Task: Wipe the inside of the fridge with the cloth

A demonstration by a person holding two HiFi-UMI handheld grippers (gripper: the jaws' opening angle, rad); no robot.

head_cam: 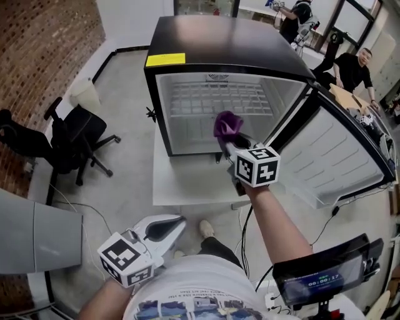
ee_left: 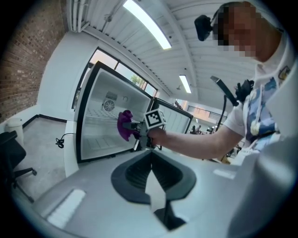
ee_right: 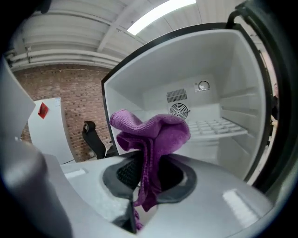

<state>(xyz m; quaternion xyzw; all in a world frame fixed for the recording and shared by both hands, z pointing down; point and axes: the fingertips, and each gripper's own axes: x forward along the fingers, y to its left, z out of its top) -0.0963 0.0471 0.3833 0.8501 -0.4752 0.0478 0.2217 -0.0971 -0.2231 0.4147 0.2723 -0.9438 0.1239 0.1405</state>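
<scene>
cloth in right tongs (fridge open)

A red brick wall runs far to the left of the left gripper, meeting a grey concrete floor. 1 black office chair stands ahead and left of that gripper, with a white bin beyond the chair and a grey cabinet close on the gripper's left. Far beyond the right gripper and to its right, a seated person is at a desk near dark-framed windows. Long strip lights glow on the white ribbed ceiling.
</scene>
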